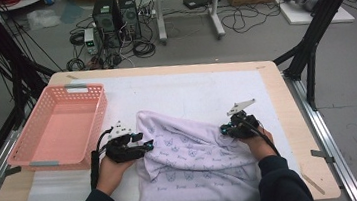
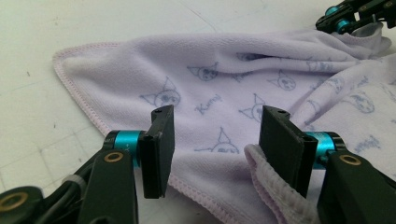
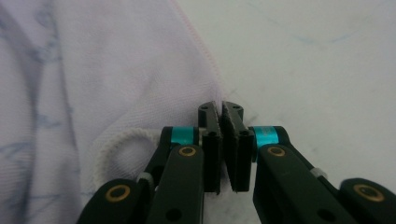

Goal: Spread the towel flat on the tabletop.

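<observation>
A lilac towel (image 1: 192,154) printed with small cartoon faces lies crumpled on the white mat, its front hanging over the near table edge. My left gripper (image 1: 146,145) is at the towel's left side. In the left gripper view its jaws (image 2: 219,114) stand open over the towel (image 2: 224,79), and a folded hem rests against the right-hand jaw without being pinched. My right gripper (image 1: 225,131) is at the towel's right edge. Its jaws (image 3: 223,107) are pressed together with the towel's (image 3: 116,70) hem caught at their tips. The left gripper view also shows it (image 2: 348,21) holding that raised corner.
A pink plastic basket (image 1: 92,109) stands at the left of the table, close to my left hand. A white mat (image 1: 205,87) covers the wooden table (image 1: 300,133). A strip of white foam (image 1: 55,194) lies at the front left. Computers and cables sit on the floor beyond.
</observation>
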The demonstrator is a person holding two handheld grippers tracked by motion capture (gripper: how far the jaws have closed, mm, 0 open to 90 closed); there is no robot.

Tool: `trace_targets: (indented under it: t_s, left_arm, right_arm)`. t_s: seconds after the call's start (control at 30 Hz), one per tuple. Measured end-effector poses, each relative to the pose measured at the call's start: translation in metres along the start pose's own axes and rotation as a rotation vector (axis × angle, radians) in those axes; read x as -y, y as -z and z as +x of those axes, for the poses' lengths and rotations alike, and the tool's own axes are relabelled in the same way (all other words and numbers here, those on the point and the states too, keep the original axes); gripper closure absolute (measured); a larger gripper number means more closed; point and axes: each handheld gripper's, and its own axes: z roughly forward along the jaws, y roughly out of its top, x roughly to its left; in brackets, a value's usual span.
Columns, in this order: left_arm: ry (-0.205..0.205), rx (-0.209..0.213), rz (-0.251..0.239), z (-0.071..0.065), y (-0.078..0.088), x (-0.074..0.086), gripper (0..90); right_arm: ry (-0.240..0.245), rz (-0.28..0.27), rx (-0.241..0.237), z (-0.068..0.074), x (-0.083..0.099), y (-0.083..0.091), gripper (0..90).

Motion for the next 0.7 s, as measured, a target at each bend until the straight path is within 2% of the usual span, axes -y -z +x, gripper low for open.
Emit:
trace_targets:
  t_s: [0.03, 0.07, 0.17, 0.27, 0.33, 0.4, 0.47, 0.5, 0.53, 0.63, 0.7]
  left_arm:
    - [0.001, -0.006, -0.001, 0.000, 0.000, 0.000, 45.9]
    - [0.001, -0.004, -0.001, 0.000, 0.000, 0.000, 45.9]
    - [0.002, -0.004, -0.002, 0.001, 0.000, 0.000, 45.9]
    - [0.011, -0.004, -0.007, 0.002, 0.000, 0.000, 45.9]
    - [0.016, -0.008, -0.010, 0.003, 0.000, 0.000, 45.6]
    - [0.022, -0.011, -0.014, 0.003, 0.000, 0.000, 45.3]
    - [0.019, -0.018, -0.014, 0.004, 0.001, 0.000, 45.0]
    - [0.020, -0.022, -0.015, 0.006, 0.001, 0.000, 44.7]
    - [0.021, -0.028, -0.016, 0.007, 0.001, -0.001, 44.3]
    - [0.042, -0.044, -0.039, 0.012, -0.001, -0.007, 44.0]
    - [0.042, -0.057, -0.042, 0.016, -0.004, -0.015, 43.8]
  right_arm:
    - [0.038, 0.010, 0.062, 0.001, -0.003, 0.000, 86.8]
    - [0.056, 0.001, 0.100, -0.001, -0.005, 0.000, 86.8]
    - [0.065, -0.039, 0.224, -0.012, -0.010, 0.002, 86.7]
    - [0.072, -0.018, 0.338, -0.025, -0.017, 0.000, 86.5]
    - [0.078, -0.017, 0.433, -0.032, -0.022, -0.001, 86.4]
    - [0.058, -0.001, 0.494, -0.037, -0.024, -0.006, 84.7]
    - [0.026, 0.030, 0.481, -0.042, -0.023, -0.010, 74.3]
    - [0.007, 0.026, 0.484, -0.041, -0.022, -0.011, 69.8]
    - [-0.009, 0.007, 0.483, -0.040, -0.020, -0.008, 67.6]
    - [-0.080, -0.095, 0.446, -0.039, -0.014, 0.007, 61.5]
    - [-0.115, -0.127, 0.410, -0.040, -0.011, 0.020, 59.6]
